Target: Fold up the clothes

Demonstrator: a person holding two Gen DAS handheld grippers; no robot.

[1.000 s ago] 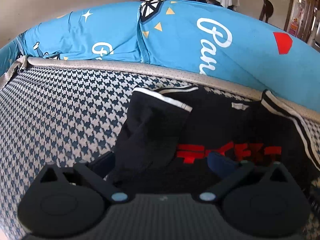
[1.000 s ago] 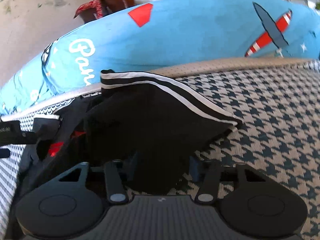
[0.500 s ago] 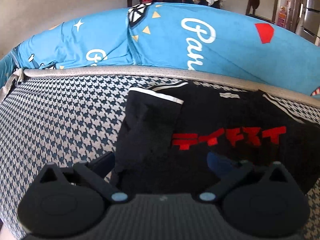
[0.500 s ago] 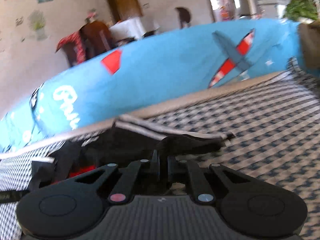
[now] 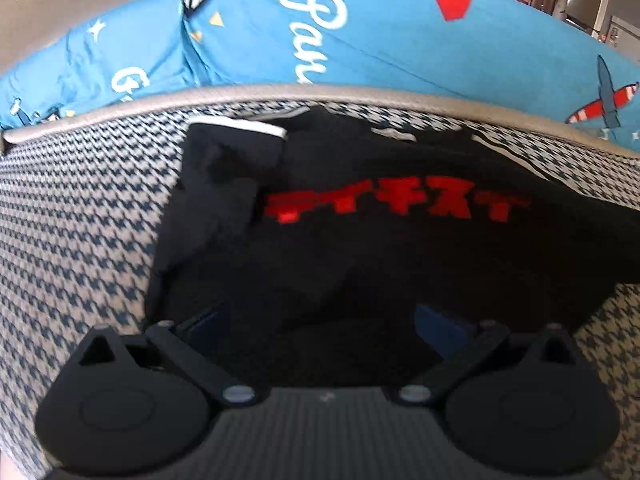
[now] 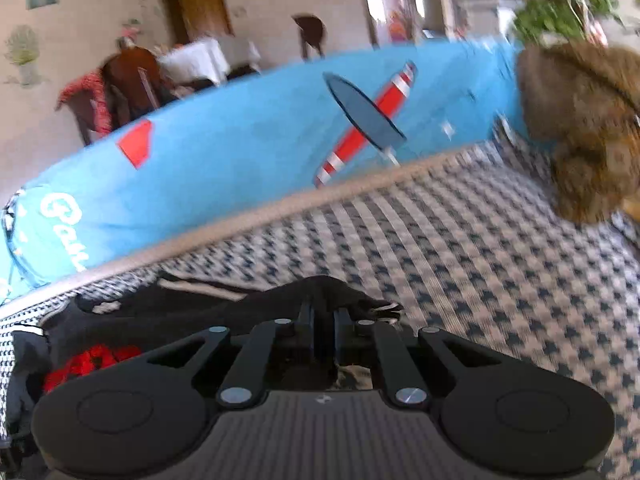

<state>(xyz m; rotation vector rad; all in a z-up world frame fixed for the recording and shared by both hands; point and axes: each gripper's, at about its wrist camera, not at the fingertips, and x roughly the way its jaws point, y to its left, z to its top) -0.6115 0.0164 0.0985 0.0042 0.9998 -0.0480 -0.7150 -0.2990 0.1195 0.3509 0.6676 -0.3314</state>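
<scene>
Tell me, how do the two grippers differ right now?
The left gripper has its jaws spread wide and hovers over the black shirt; the right gripper has its jaws pinched together on the shirt's striped sleeve. The left faces the red lettering; the right sits at the shirt's edge, facing bare houndstooth sofa. Both are black, of identical build.

Black shirt point(image 5: 360, 248), red lettering; houndstooth sofa point(image 5: 80, 220); blue printed cushions point(image 5: 380, 48).
</scene>
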